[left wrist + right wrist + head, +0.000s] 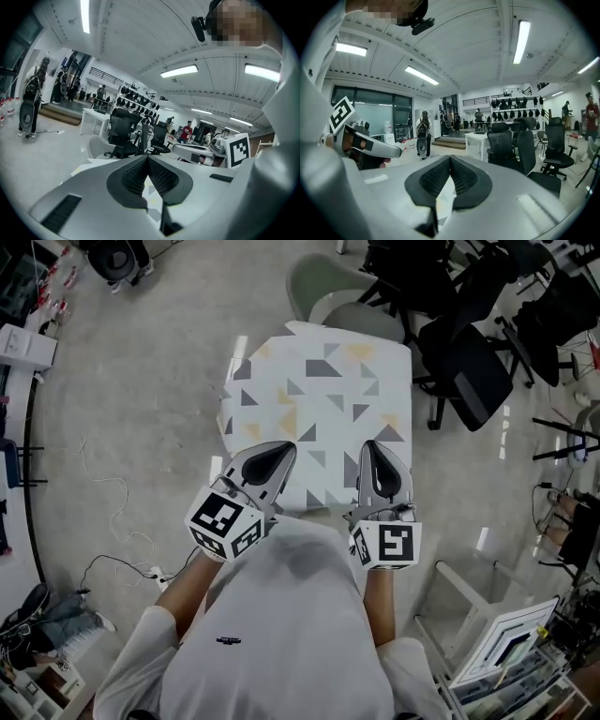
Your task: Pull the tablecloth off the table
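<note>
The tablecloth [319, 390], white with grey and yellow triangles, lies spread over a small table straight ahead in the head view. Its left edge is slightly rumpled. My left gripper [286, 451] and right gripper [373, 448] are side by side above the cloth's near part, both pointing forward. Both are shut, and no cloth shows between their tips. In the left gripper view the shut jaws [148, 159] meet, with a strip of patterned cloth [152, 191] seen below them. The right gripper view shows the same: shut jaws [450, 158] above the cloth [444, 197].
A pale green chair [328, 287] stands at the table's far side. Black office chairs [469, 371] crowd the right. Cables [122, 540] trail over the floor at left. A white frame [459, 596] and a cluttered shelf [511, 652] stand near right.
</note>
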{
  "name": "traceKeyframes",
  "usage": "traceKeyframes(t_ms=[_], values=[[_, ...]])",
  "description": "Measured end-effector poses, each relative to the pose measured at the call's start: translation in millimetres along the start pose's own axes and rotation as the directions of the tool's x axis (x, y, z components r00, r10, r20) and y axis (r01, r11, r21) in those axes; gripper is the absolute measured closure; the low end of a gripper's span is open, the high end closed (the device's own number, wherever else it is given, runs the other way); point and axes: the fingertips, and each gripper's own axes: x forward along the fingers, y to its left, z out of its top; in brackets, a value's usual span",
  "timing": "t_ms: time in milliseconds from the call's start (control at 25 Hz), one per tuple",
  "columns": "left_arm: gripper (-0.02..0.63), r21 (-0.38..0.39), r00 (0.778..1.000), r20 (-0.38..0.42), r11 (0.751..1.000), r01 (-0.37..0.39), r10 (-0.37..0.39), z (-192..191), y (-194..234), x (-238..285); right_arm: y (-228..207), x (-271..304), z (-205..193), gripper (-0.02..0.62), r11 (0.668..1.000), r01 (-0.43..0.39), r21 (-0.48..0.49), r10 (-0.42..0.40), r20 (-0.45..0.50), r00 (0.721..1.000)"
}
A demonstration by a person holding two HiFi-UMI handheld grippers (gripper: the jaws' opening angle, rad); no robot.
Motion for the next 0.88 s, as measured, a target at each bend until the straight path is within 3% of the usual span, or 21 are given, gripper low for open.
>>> traceKeyframes(t_ms=[280,560,880], values=[[0.598,-0.063,0.998,-0.029,0.997,-0.052,0.05,2,66,10,16,77,-9,0.581,0.995,-0.087,-0.04,0.084,-0.061,0.995],[0.597,-0.102,0.996,-0.064,0.993,-0.06,0.054,-4,141,48,17,171,-39,0.492,0.984,-0.169,-0.06,0.16,-0.138,0.977],[0.528,-0.062,0.99,-0.138,0.997,-0.049,0.04,-22,213,102,-8,263,-101,0.429,0.975,-0.215,-0.054,0.195,-0.251,0.948]])
